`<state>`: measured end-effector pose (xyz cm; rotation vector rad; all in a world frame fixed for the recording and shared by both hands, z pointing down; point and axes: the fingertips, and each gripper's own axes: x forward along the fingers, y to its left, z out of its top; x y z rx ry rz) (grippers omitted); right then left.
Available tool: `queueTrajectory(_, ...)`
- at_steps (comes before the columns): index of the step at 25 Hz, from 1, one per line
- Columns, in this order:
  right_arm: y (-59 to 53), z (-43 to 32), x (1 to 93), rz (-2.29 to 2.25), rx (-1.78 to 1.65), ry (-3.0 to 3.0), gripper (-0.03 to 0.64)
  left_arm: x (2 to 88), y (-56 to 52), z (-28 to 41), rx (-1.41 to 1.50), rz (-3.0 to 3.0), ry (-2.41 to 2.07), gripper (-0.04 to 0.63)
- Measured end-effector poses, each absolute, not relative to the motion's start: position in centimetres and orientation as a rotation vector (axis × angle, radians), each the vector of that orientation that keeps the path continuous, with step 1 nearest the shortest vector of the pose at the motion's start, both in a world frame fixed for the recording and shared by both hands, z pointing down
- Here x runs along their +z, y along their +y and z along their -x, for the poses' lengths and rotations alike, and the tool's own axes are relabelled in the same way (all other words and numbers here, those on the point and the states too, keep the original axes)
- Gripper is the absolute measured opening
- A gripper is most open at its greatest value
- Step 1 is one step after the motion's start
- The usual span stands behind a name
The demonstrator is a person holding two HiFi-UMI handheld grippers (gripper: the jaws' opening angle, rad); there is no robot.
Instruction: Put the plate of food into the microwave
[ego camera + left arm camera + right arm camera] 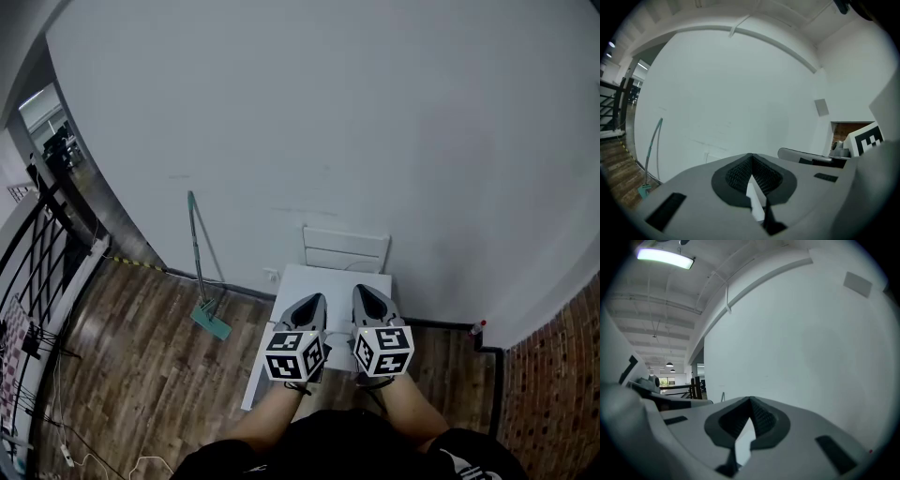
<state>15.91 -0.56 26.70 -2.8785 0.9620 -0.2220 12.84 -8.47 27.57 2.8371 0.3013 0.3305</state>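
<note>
No plate of food and no microwave show in any view. In the head view my left gripper (pixel 316 299) and right gripper (pixel 361 291) are held side by side above a small white table (pixel 289 281), both pointing at the white wall. The left gripper (pixel 751 157) has its jaws shut tip to tip, with nothing between them. The right gripper (pixel 750 401) likewise has its tips together and holds nothing. Each gripper view looks past its jaws at bare wall only.
A white slatted chair back (pixel 345 249) stands against the wall behind the table. A green mop (pixel 200 272) leans on the wall to the left. A black railing (pixel 37 244) runs along the far left. Wooden floor surrounds the table; a brick wall (pixel 553 394) rises at right.
</note>
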Motion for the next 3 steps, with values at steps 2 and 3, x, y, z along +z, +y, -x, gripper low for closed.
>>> queueTrajectory(2, -0.52, -16.16, 26.57, 2.869, -0.209, 0.981, 0.011, 27.34, -8.27, -13.21, 0.320, -2.857, 0.298, -0.003)
queueTrajectory(3, -0.50, -16.28, 26.49, 2.865, -0.200, 0.990, 0.011, 27.24, -8.17, -13.39, 0.315, -2.868, 0.297, -0.003)
